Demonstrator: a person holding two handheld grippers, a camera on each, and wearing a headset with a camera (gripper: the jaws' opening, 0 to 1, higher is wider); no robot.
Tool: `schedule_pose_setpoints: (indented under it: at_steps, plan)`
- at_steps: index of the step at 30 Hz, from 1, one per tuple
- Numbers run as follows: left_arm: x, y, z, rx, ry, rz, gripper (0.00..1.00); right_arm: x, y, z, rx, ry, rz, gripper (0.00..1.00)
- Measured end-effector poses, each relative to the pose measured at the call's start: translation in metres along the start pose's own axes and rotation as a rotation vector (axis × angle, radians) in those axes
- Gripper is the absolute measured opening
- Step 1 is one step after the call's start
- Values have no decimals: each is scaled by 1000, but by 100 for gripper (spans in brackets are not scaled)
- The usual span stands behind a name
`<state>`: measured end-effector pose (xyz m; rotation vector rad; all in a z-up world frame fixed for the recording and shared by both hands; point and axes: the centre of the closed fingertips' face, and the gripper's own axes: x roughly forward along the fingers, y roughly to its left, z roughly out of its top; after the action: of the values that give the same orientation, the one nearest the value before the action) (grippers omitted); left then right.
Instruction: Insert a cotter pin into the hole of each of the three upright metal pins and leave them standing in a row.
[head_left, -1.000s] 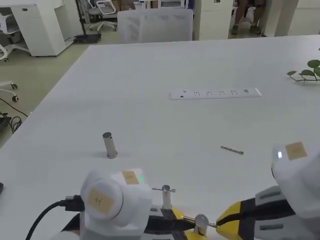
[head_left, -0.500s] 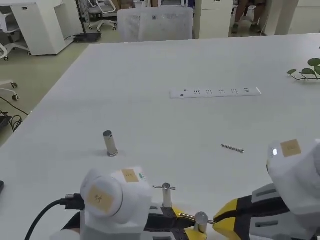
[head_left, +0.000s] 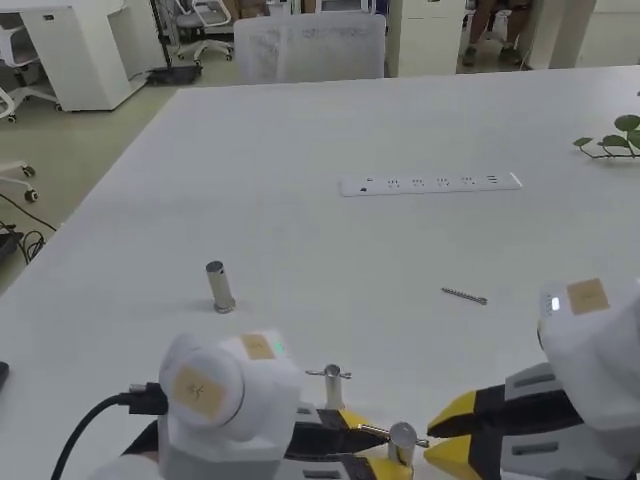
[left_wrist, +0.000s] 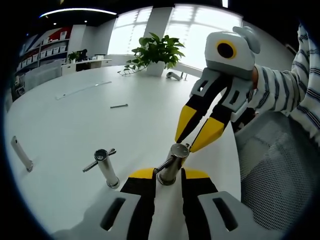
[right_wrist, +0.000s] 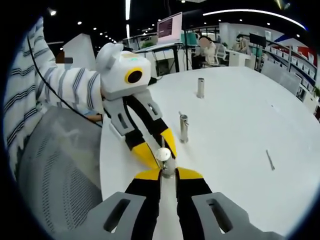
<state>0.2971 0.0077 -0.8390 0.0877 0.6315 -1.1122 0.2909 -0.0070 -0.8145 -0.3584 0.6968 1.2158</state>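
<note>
Of the three pins on the counter (head_left: 330, 230), the bare pin (head_left: 217, 288) at the left has no cotter pin in it and stands well apart from the others. The middle pin (head_left: 332, 390) is already crossed by a seated cotter pin (head_left: 328, 374), so the second insertion is judged to be in hand.

The left tongs (left_wrist: 170, 174) are drawn in around the lower body of the near pin (head_left: 402, 440). This pin is held upright close to the counter's near edge, just beside the middle pin. A cotter pin (head_left: 378, 432) is seen lodged in the near pin's hole, its shank projecting toward the left tongs. The right tongs (left_wrist: 188, 143) are drawn narrow, tips together, and the cotter pin's other end appears to be pinched between them at the near pin's head. At the right, a loose cotter pin (head_left: 464, 295) lies flat on the counter, apart from everything.

For the next move, it is judged that the cotter pin must be pushed fully home and let go, and the near pin released standing. The loose cotter pin would then be fetched for the bare pin, which would need bringing into line.

Both tongs are held low, tips facing across the near pin. The right tongs are slanted down toward it, with a striped sleeve (left_wrist: 300, 85) behind.
</note>
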Motion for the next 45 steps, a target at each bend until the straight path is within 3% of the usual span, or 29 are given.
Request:
schedule_pose_setpoints:
  at_steps: [5,10,17,19,24,32,34,38,45]
  plan:
    - [-5,0,-5,34,29,5,29,2,1,-1,-10,-16,-1,15]
    - [-10,-3,-9,44,45,-3,31,5,3,0,-15,-36,4,17]
    - [-17,-5,-10,48,44,0,37,13,6,0,-17,-59,11,22]
    - [-20,-1,-11,58,43,19,42,15,6,0,-11,-67,12,24]
    - [-29,-1,-10,50,32,11,53,21,5,-1,0,-88,17,26]
    - [-46,10,-9,61,19,90,70,30,6,-3,7,-92,29,27]
    - [-53,17,-9,79,15,139,75,31,5,-3,11,-97,30,28]
    - [-63,20,-12,29,9,168,94,33,5,-3,13,-102,31,28]
    - [-76,23,-15,-17,-5,203,99,37,3,-5,-2,-99,33,27]
